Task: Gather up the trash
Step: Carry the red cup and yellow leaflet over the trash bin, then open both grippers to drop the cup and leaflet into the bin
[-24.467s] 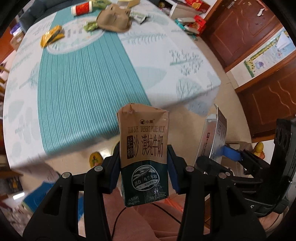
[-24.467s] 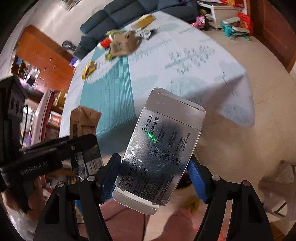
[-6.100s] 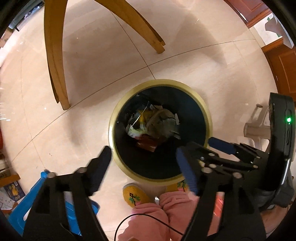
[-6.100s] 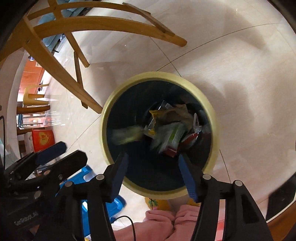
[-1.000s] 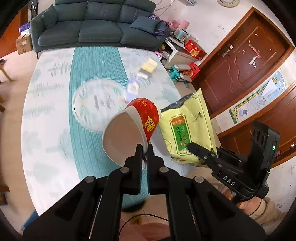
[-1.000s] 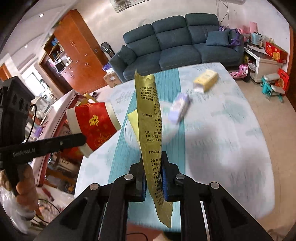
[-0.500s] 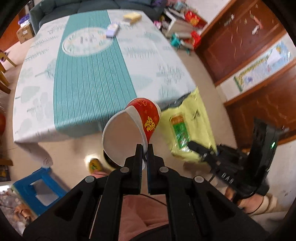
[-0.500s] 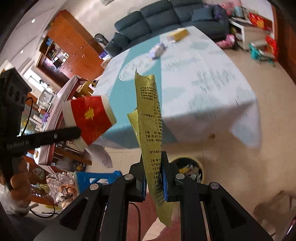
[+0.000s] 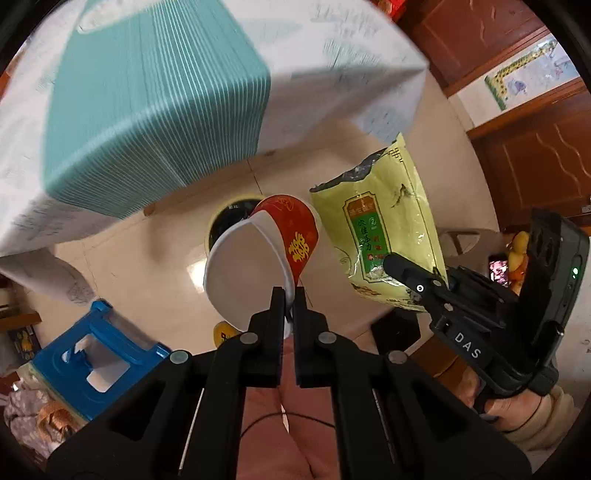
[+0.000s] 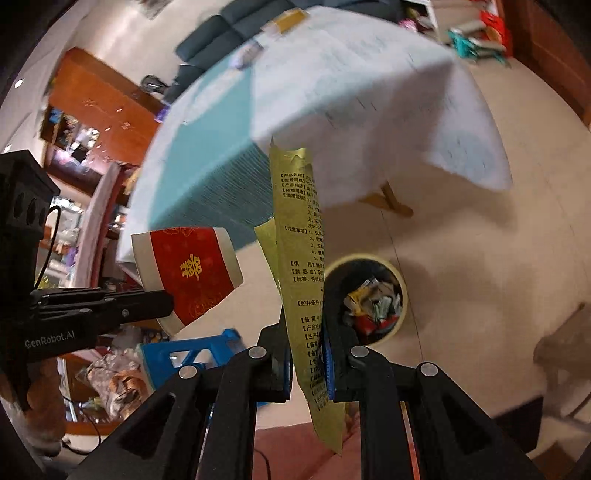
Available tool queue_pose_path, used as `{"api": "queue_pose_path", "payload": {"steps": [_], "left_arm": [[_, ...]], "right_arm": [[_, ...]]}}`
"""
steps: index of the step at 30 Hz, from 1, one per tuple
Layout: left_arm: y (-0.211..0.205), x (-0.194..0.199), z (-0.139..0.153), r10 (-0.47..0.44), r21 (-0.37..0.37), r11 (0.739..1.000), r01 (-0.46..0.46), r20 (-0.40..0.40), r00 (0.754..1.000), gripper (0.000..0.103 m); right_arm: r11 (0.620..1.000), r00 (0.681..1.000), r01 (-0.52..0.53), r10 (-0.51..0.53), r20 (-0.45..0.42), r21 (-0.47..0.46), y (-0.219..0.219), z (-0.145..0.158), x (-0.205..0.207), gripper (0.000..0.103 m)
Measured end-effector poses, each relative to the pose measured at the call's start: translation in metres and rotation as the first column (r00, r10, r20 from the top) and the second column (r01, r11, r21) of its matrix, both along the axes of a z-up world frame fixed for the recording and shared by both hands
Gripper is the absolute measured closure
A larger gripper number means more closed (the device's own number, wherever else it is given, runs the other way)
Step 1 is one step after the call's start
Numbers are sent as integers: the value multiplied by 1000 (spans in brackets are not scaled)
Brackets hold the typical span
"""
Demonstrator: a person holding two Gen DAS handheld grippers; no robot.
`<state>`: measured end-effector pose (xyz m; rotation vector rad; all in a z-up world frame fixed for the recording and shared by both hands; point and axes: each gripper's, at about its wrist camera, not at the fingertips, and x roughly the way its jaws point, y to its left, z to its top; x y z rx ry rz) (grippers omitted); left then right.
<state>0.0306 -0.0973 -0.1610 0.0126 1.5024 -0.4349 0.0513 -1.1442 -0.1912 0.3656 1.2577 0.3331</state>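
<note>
My left gripper is shut on the rim of a red and white paper cup, held tilted above the floor; the cup also shows in the right wrist view. My right gripper is shut on a yellow foil bag, seen edge on; the bag also shows in the left wrist view. A round bin with a yellow rim, holding several wrappers, stands on the floor below and ahead; in the left wrist view the bin is partly hidden behind the cup.
The table with a teal and white cloth overhangs beyond the bin, a wooden leg under it. A blue plastic stool stands at the left. Brown doors are at the right. Small items lie on the far table.
Both grippers have tilted down from the table toward the floor, still holding the cup and the bag. The bin has come into closer view below them.
</note>
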Motion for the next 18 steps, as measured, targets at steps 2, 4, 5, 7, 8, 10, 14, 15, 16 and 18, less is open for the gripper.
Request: {"api": "queue_pose_path", "payload": {"steps": [2, 4, 5, 7, 8, 10, 14, 15, 16, 18], "left_arm": [[-1, 5, -32, -1, 3, 1000, 1, -19, 1000, 102], [-3, 12, -70, 1, 9, 1000, -1, -41, 999, 102], [-3, 15, -85, 2, 14, 1000, -1, -46, 999, 102], [-4, 23, -124, 12, 26, 1000, -11, -67, 998, 102], [-5, 27, -145, 19, 33, 999, -17, -81, 996, 102], [-7, 34, -179, 27, 45, 999, -22, -103, 994, 102], [-12, 44, -236, 17, 77, 997, -7, -119, 993, 101], [-14, 46, -247, 10, 87, 996, 0, -118, 993, 101], [-18, 50, -258, 2, 92, 996, 9, -117, 993, 101], [-23, 55, -276, -14, 107, 994, 26, -111, 994, 101]], "right_arm": [[1000, 1000, 24, -25, -10, -15, 1, -27, 1, 90], [998, 998, 54, -55, -27, -28, 4, -62, 4, 90], [997, 997, 63, -64, -32, -32, 5, -73, 5, 90], [995, 995, 91, -93, -45, -47, 8, -106, 5, 90], [993, 993, 105, -107, -53, -52, 9, -119, 5, 90], [991, 989, 124, -128, -67, -58, 12, -149, 5, 90], [988, 986, 135, -141, -84, -79, 22, -201, 2, 90], [987, 986, 136, -143, -88, -81, 23, -210, 8, 90], [987, 985, 136, -144, -92, -82, 25, -222, 9, 90], [986, 985, 138, -146, -93, -91, 28, -239, 9, 90]]}}
